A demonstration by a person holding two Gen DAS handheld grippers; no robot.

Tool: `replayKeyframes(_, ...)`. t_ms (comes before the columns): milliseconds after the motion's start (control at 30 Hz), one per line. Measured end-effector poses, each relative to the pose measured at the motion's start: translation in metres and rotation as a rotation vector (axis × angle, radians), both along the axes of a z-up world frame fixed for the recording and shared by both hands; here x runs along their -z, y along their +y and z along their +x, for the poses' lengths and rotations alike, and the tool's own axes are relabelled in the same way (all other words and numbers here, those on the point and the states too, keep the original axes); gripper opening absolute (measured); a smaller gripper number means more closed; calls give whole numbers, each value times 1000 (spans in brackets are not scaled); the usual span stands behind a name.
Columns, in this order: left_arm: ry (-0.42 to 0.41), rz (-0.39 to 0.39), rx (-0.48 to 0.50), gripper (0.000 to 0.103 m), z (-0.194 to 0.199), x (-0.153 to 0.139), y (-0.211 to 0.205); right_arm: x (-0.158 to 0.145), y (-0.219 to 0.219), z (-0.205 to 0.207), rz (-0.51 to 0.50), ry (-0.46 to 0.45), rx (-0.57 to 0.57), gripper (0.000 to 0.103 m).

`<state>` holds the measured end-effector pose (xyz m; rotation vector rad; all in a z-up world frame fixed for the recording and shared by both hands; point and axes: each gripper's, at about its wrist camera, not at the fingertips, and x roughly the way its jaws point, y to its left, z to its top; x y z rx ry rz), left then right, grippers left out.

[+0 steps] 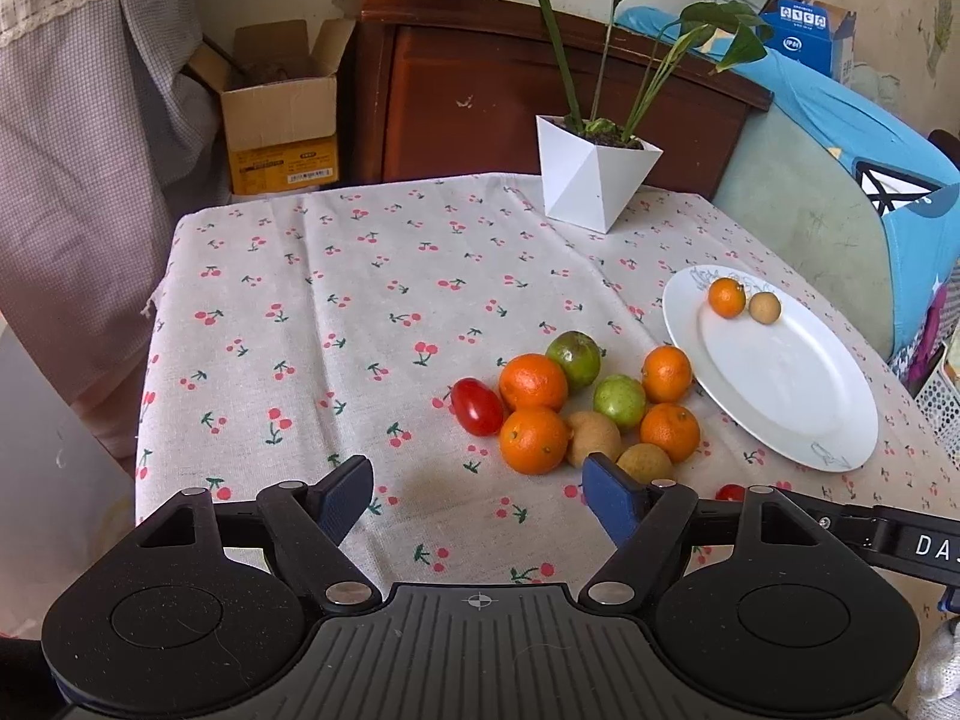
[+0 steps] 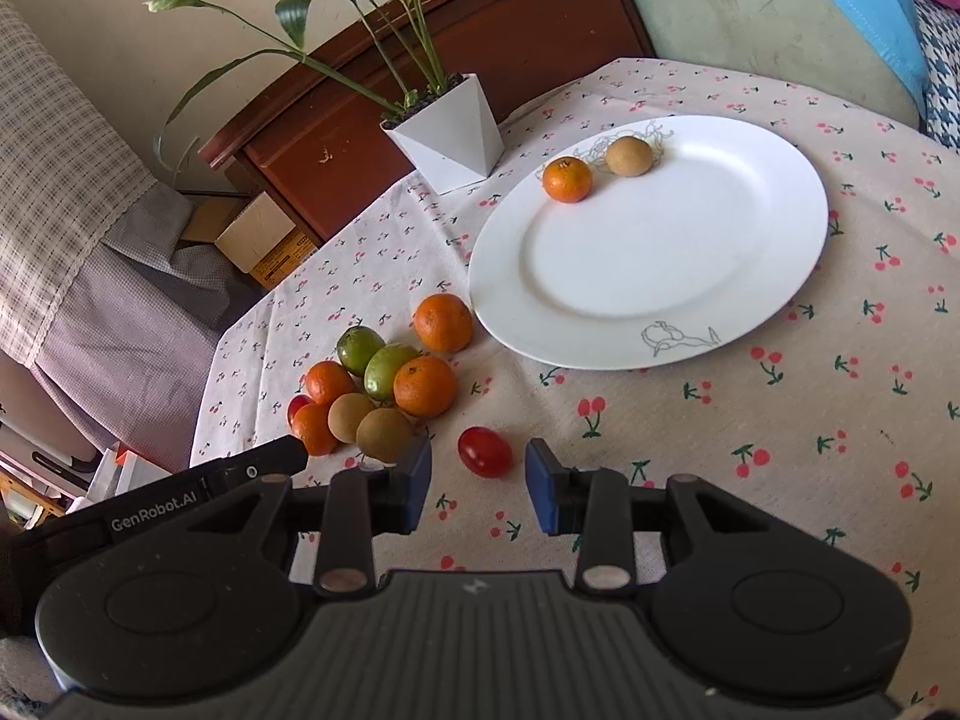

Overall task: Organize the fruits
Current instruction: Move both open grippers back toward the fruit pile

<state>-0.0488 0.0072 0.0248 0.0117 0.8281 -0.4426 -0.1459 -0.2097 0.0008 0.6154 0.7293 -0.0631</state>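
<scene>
A white plate [image 1: 780, 372] [image 2: 648, 252] holds one small orange [image 1: 726, 297] [image 2: 567, 179] and one brown longan [image 1: 765, 307] [image 2: 628, 156]. Left of it lies a pile of oranges [image 1: 533, 381] [image 2: 425, 386], green fruits [image 1: 620, 401] [image 2: 389, 369], brown longans [image 1: 594, 435] [image 2: 384, 434] and a red cherry tomato [image 1: 477, 406]. A second cherry tomato [image 2: 485, 450] lies apart, just ahead of my right gripper [image 2: 478, 474], which is open and empty. My left gripper [image 1: 477, 489] is open and empty, just short of the pile.
A white faceted pot with a leafy plant [image 1: 591, 180] [image 2: 450, 132] stands at the table's back. The cherry-print cloth [image 1: 336, 312] covers the table. A dark wooden cabinet [image 1: 480, 96], a cardboard box [image 1: 282, 114] and a blue-green cushion [image 1: 840, 192] lie beyond.
</scene>
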Motion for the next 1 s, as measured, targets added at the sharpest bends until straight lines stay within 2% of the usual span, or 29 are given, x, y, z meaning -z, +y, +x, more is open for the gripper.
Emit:
replayKeyframes(167,-37,27,22,73,-1,4,-11,2,2,3,-13,6,-11,36)
replayKeyframes(367,-46,33,31,67,3,9,-15,5,5,7,-45,16,-13,36)
replayKeyframes(567,-48,25,54,66,6,15,-21,5,11,9,-87,9,-24,35)
replayKeyframes(633,-46,32,60,59,7,17,-23,4,12,9,-101,9,-26,33)
replayKeyframes(733,-59,29,62,54,8,19,-26,5,13,10,-115,10,-27,29)
replayKeyframes(1000,-72,24,71,47,8,19,-29,5,14,12,-125,14,-25,21)
